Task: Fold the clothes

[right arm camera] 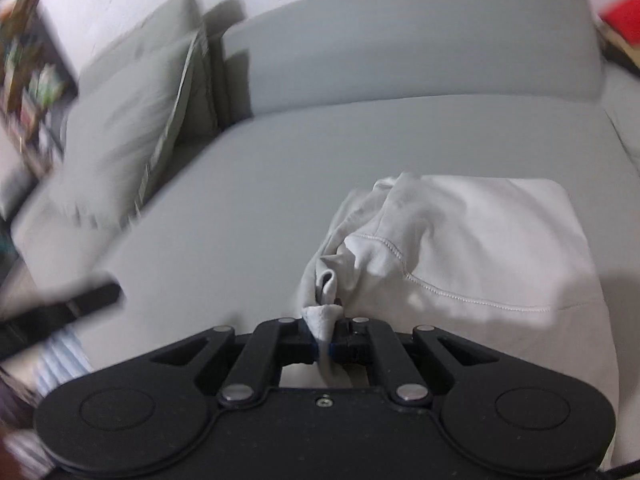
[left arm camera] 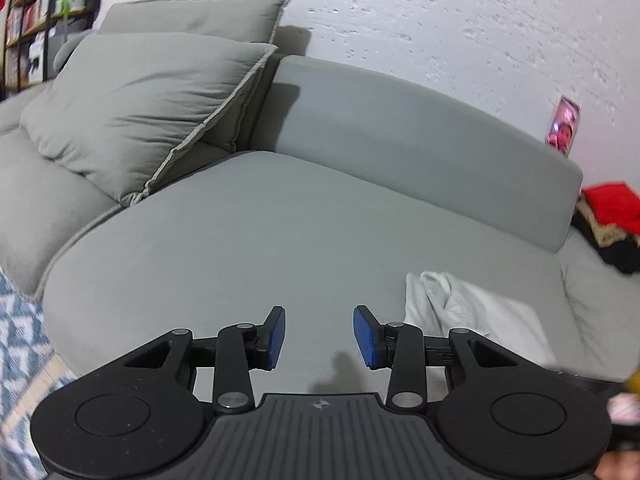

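Observation:
A white garment [right arm camera: 472, 248] lies partly folded on the grey sofa seat [right arm camera: 280, 200]. My right gripper [right arm camera: 323, 344] is shut on a bunched edge of the white garment and holds it just above the seat. In the left wrist view the garment [left arm camera: 468, 312] lies to the right of my left gripper [left arm camera: 319, 336], which is open and empty over the bare seat [left arm camera: 260, 248]. Its blue pads [left arm camera: 366, 334] stand well apart.
Two grey cushions [left arm camera: 144, 112] lean against the sofa back at the left. The grey backrest [left arm camera: 400, 136] runs behind the seat. A pile of red and black clothes [left arm camera: 612, 220] lies at the far right. A patterned blue rug [left arm camera: 20, 340] covers the floor at the left.

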{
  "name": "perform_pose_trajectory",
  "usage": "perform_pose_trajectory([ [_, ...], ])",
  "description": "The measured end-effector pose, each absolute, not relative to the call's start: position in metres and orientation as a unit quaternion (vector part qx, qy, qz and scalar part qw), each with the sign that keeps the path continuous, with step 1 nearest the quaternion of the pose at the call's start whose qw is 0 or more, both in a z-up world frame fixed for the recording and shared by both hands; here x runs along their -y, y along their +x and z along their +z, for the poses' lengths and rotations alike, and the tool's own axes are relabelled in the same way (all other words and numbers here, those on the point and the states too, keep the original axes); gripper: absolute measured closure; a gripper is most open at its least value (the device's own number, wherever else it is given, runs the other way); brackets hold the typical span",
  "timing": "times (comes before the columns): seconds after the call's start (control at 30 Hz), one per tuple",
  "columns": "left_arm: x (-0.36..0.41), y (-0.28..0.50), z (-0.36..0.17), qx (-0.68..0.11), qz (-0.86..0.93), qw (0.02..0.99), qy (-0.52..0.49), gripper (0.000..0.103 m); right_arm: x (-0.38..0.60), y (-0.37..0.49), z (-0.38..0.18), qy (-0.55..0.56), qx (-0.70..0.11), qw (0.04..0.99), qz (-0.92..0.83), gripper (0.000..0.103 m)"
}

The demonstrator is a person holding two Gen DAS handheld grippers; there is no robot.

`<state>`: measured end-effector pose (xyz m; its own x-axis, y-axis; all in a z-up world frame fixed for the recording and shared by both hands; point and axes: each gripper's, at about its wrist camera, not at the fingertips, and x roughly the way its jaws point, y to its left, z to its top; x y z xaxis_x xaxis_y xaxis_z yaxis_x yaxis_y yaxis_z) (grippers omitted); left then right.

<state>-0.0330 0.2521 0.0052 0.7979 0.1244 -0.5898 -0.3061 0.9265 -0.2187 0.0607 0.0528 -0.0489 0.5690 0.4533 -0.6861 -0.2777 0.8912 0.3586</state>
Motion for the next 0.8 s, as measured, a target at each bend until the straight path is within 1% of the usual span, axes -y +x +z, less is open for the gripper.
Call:
perform_pose_trajectory([
  [0.1,-0.257,-0.033,0.005,-0.293,0.113,0.933,-0.177,0.066,-0.047,0.059,-0.031,0.136,-0.413,0.876,0.209,0.098],
  [0.17,-0.258,-0.031,0.004,-0.294,0.113,0.931,-0.184,0.066,-0.052,0.056,-0.029,0.116,-0.415,0.877,0.212,0.098],
  [0.33,-0.253,-0.033,0.005,-0.292,0.126,0.933,-0.165,0.066,-0.073,0.056,-0.047,0.065,-0.430,0.871,0.228,0.097],
  [0.4,-0.254,-0.034,0.005,-0.292,0.130,0.933,-0.167,0.066,-0.075,0.055,-0.053,0.047,-0.449,0.851,0.269,0.082],
  [0.43,-0.254,-0.035,0.005,-0.292,0.132,0.932,-0.169,0.066,-0.069,0.055,-0.053,0.058,-0.458,0.835,0.299,0.080],
  [0.47,-0.255,-0.036,0.004,-0.292,0.134,0.931,-0.173,0.066,-0.062,0.055,-0.050,0.082,-0.461,0.818,0.333,0.075],
  [0.5,-0.257,-0.036,0.004,-0.292,0.135,0.930,-0.177,0.066,-0.052,0.053,-0.047,0.109,-0.461,0.801,0.366,0.060],
  [0.53,-0.257,-0.036,0.004,-0.293,0.137,0.929,-0.180,0.066,-0.040,0.052,-0.042,0.128,-0.461,0.791,0.381,0.050],
  [0.57,-0.258,-0.036,0.004,-0.295,0.139,0.928,-0.181,0.066,-0.025,0.051,-0.036,0.144,-0.459,0.789,0.383,0.036],
  [0.63,-0.256,-0.034,0.003,-0.301,0.140,0.926,-0.179,0.066,0.009,0.050,-0.026,0.176,-0.446,0.795,0.370,0.033],
  [0.7,-0.251,-0.031,0.003,-0.306,0.136,0.927,-0.171,0.069,0.048,0.049,-0.021,0.203,-0.433,0.806,0.348,0.031],
  [0.77,-0.240,-0.023,0.003,-0.315,0.112,0.930,-0.151,0.078,0.085,0.049,-0.018,0.221,-0.419,0.820,0.322,0.030],
  [0.8,-0.233,-0.018,0.002,-0.319,0.094,0.933,-0.139,0.082,0.096,0.049,-0.020,0.212,-0.413,0.831,0.307,0.030],
])
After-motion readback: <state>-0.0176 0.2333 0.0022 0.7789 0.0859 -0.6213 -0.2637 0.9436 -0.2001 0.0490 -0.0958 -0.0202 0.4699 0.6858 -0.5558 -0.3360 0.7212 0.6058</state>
